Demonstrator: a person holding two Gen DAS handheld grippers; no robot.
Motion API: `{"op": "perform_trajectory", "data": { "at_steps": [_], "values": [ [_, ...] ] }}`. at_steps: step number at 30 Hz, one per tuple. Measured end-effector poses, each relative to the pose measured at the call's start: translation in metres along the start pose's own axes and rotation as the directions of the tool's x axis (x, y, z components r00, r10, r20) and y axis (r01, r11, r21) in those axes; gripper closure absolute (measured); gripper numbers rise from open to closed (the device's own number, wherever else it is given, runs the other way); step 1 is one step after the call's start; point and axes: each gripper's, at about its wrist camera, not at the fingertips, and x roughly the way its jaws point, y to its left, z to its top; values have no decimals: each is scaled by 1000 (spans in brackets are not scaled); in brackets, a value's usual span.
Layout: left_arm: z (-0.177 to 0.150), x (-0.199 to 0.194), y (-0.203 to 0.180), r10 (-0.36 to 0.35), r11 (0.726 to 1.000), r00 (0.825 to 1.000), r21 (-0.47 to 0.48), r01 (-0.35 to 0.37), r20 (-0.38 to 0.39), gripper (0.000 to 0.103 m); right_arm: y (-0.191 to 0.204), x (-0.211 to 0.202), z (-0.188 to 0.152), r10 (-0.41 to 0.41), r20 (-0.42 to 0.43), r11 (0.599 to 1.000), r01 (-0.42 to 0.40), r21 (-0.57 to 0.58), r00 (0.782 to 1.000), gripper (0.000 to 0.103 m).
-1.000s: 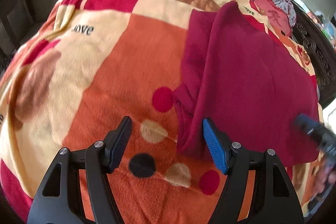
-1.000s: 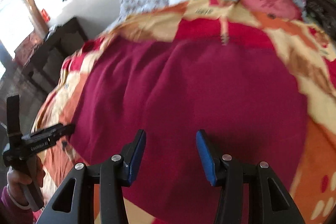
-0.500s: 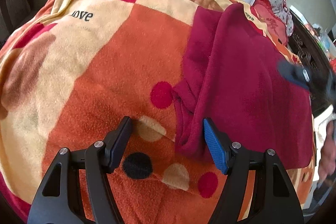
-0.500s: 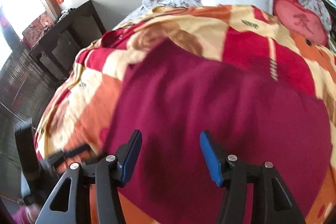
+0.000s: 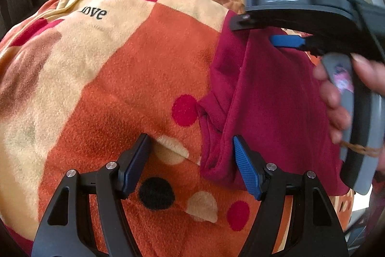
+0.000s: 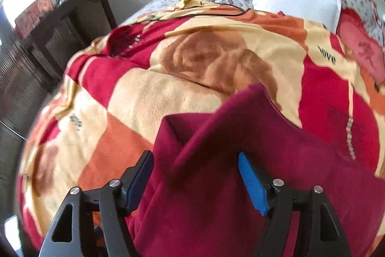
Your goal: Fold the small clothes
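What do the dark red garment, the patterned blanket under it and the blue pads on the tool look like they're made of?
Garment: soft matte knit or fleece, probably; it drapes in limp folds without shine.
Blanket: plush, fuzzy pile, likely synthetic fleece; fibres stand up visibly.
Pads on the left hand-held gripper: blue rubber or plastic, apparently; a fine grid texture shows.

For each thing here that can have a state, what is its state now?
Garment: dark red, partly folded, lying on the blanket, not gripped.
Blanket: spread over the bed.
Left gripper: open, at the garment's near edge.
Right gripper: open, jaws just widened, over the garment's far corner.
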Motion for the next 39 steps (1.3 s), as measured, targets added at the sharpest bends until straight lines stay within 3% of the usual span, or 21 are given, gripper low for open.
{"op": "perform_trajectory", "data": {
  "at_steps": [4, 7, 8, 10, 11, 13, 16, 20, 24, 28, 29, 30, 33, 39],
  "values": [
    [-2, -1, 2, -10, 1000, 1000, -8, 10, 10, 32, 17, 15, 3, -121, -15, 990, 119, -69, 993, 18],
    [-4, -2, 2, -13, 1000, 1000, -3, 13, 15, 32, 26, 22, -1, -198, 1, 975, 197, -99, 980, 18],
    [-3, -3, 2, -16, 1000, 1000, 3, 15, 13, 32, 26, 22, -3, -201, 21, 974, 202, -100, 979, 20],
    [-2, -5, 3, -21, 1000, 1000, 11, 21, 10, 32, 22, 18, -6, -205, 47, 971, 209, -114, 978, 39],
    [0, -6, 2, -26, 1000, 1000, 18, 25, 11, 32, 18, 13, -8, -178, 53, 976, 183, -122, 983, 43],
    [5, -7, -1, -31, 999, 999, 38, 31, 16, 32, 7, 3, -9, -113, 53, 988, 118, -103, 992, 62],
    [12, -8, -9, -58, 995, 997, 88, 54, 47, 32, -17, -16, -8, 17, 53, 1000, -15, -25, 998, 78],
    [21, -3, -17, -98, 989, 994, 120, 91, 55, 32, -33, -29, -11, 109, 71, 993, -111, 29, 992, 81],
    [27, 12, -14, -122, 989, 992, 85, 120, 14, 32, -38, -34, -16, 148, 82, 987, -152, 51, 986, 82],
    [26, 12, -21, -178, 978, 984, 118, 174, 18, 33, -41, -37, -18, 173, 96, 982, -179, 60, 980, 82],
    [25, 12, -26, -212, 969, 977, 127, 211, -3, 42, -43, -39, -19, 183, 102, 980, -190, 66, 978, 82],
    [23, 12, -29, -230, 965, 973, 127, 230, -17, 59, -45, -42, -20, 191, 107, 978, -199, 70, 976, 82],
    [22, 4, -37, -242, 960, 970, 140, 242, -18, 74, -51, -53, -23, 206, 123, 974, -216, 70, 971, 82],
    [26, -44, -81, -295, 931, 955, 229, 283, 22, 79, -82, -96, -31, 216, 202, 968, -236, 82, 955, 83]
  ]
}}
